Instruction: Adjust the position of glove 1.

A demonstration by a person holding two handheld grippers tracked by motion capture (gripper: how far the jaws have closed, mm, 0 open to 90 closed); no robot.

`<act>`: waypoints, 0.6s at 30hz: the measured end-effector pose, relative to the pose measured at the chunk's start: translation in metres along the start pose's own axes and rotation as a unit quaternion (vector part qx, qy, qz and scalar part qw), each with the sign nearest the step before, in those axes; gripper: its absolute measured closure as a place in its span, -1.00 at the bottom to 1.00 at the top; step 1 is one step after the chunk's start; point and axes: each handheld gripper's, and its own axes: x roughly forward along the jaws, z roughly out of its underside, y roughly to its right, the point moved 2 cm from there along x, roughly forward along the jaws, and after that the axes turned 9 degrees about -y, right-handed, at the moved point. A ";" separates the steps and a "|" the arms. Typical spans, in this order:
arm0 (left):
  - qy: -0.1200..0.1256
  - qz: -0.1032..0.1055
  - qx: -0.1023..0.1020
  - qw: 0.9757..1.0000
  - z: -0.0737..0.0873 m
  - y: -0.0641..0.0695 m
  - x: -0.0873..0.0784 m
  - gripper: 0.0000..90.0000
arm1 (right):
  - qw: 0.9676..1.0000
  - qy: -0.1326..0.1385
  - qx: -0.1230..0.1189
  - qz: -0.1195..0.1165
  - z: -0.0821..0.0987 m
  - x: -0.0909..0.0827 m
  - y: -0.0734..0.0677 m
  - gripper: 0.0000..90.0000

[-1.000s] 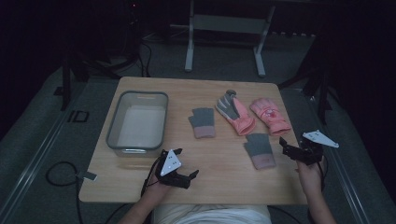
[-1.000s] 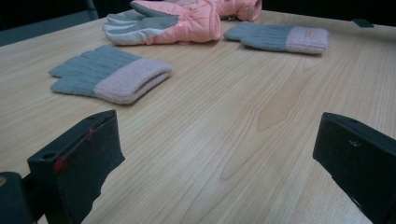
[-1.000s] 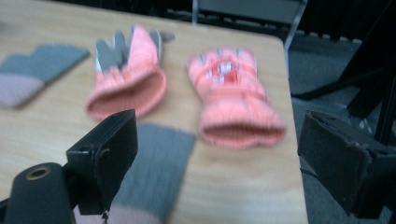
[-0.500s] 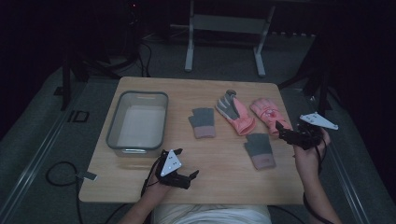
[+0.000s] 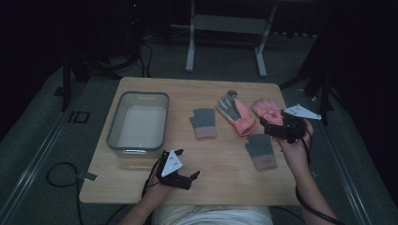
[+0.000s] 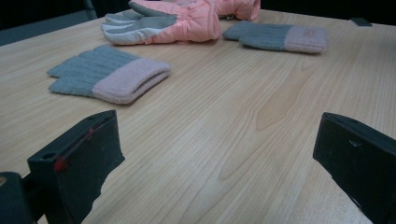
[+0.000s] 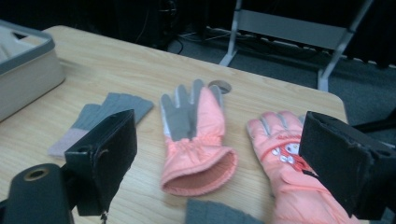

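Right gripper point(image 5: 274, 127), black and held in the person's hand, hangs at the right of the high view, just over the soft pink ski glove with a small picture on it point(image 7: 289, 163). Its jaws stand wide apart and grip nothing. That glove lies near the table's right edge, at the lower right of the right gripper view. Beside it, in the middle of that view, lies a second pink ski glove with a grey palm point(image 7: 194, 135).

Left gripper point(image 5: 180, 180) rests low at the bottom middle of the high view, near the front edge of the light wooden table point(image 5: 220, 187). Its jaws are apart too, with bare wood between them.

It looks like the gloves should go in the clear plastic tub with a grey rim point(image 5: 137, 125) at the left. The tub looks empty, so nothing is done yet. Both pink gloves and two small grey knit gloves with pink cuffs point(image 5: 204, 123) point(image 5: 261, 151) are left to move.

The room around is very dark. A small round thing behind the grey-palm glove is hard to make out.
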 end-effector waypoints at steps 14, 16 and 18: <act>0.000 0.002 -0.001 1.000 0.000 0.000 0.000 -0.98 | 0.996 -0.013 -0.038 -0.073 -0.012 0.040 -0.042 -0.69; 0.001 0.003 -0.002 1.000 0.000 -0.001 0.000 -0.98 | 0.996 -0.015 -0.046 -0.082 -0.013 0.047 -0.048 -0.68; 0.002 0.005 -0.003 1.000 0.000 -0.001 -0.001 -0.98 | 0.995 -0.017 -0.053 -0.086 -0.014 0.054 -0.053 -0.60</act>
